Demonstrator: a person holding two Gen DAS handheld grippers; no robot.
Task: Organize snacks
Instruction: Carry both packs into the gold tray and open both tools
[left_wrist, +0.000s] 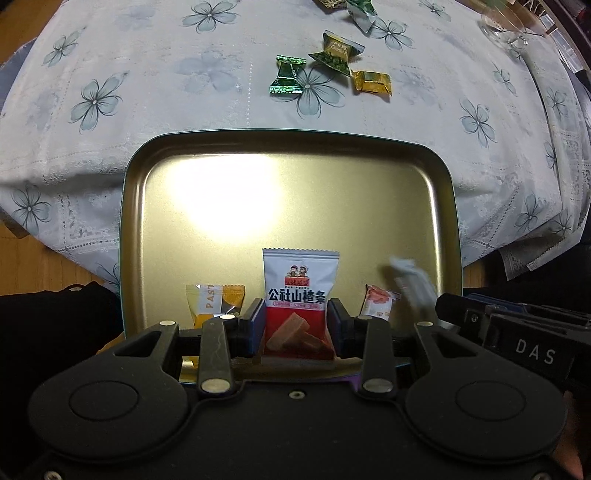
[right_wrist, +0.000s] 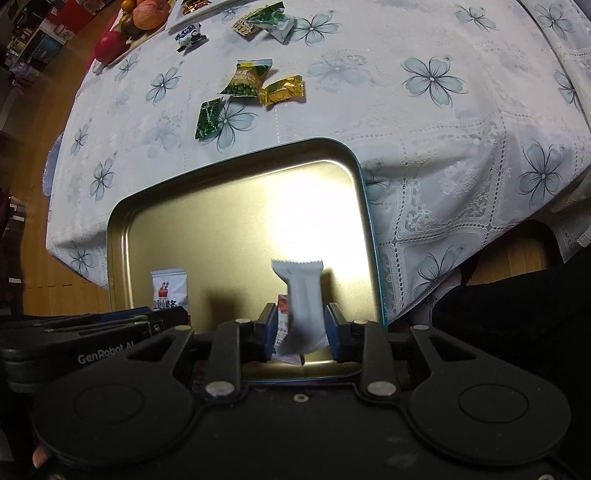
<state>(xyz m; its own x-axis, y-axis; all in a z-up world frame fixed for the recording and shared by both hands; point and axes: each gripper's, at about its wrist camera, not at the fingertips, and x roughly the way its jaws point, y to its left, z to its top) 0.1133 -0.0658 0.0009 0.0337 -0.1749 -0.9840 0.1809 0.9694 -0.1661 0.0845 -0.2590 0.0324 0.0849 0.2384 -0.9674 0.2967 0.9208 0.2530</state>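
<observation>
Here my left gripper (left_wrist: 295, 325) straddles the hawthorn packet (left_wrist: 300, 295) — whether its pads press, I cannot tell; my right gripper (right_wrist: 301, 326) stands open around the white packet (right_wrist: 303, 295) — pads apart from it.

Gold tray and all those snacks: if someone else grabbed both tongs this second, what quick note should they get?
Left tongs: a red-and-white packet sits between them over the gold tray. The pads meet its edges; grip unclear.
Right tongs: open, with a blurred white packet loose between them.
Done: yellow packet and orange-white packet are in the tray.
Left on the tablecloth: green candy, pea packet, gold candy, and more farther back.
</observation>
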